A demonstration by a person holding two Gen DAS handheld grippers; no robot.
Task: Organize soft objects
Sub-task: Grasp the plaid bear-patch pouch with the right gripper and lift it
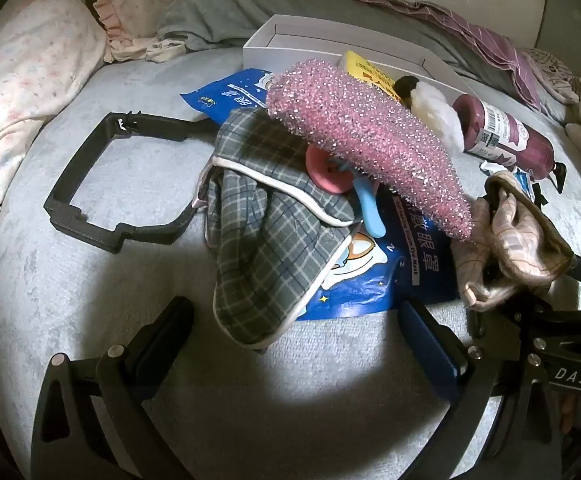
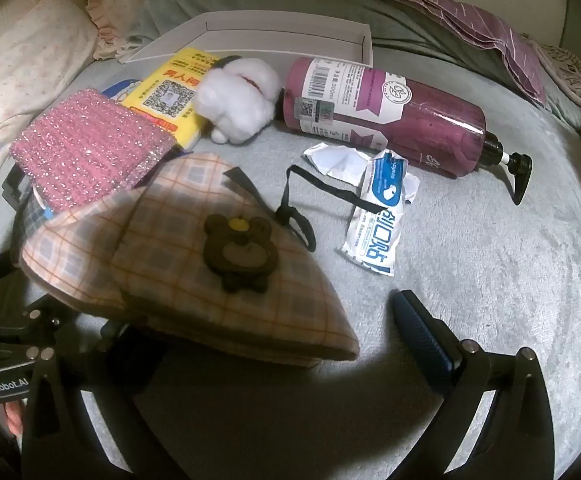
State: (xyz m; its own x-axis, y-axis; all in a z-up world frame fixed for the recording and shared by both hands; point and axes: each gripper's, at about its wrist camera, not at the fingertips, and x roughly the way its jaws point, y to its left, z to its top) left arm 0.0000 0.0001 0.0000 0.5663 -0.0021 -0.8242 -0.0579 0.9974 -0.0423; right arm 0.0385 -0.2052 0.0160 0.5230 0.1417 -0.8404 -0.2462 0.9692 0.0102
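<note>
The left hand-held gripper (image 1: pixel 290 332) hovered with jaws spread wide and empty above the grey bed cover (image 1: pixel 90 280), just short of a grey plaid fabric pouch with white piping (image 1: pixel 266 216). The right hand-held gripper (image 2: pixel 274 336) also stood open — a peach plaid cloth pouch with a brown bear patch (image 2: pixel 194 256) draped over its left finger, beside a pink glittery scrubbing sponge (image 2: pixel 90 144).

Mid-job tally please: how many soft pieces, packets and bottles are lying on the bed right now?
Soft pieces: 4 (pink sparkly pad, grey plaid cloth, beige plaid pouch, white plush)
Packets: 4 (blue packet, second blue packet, yellow packet, torn white-blue wrapper)
Bottles: 1 (purple pump bottle)
Total: 9
</note>
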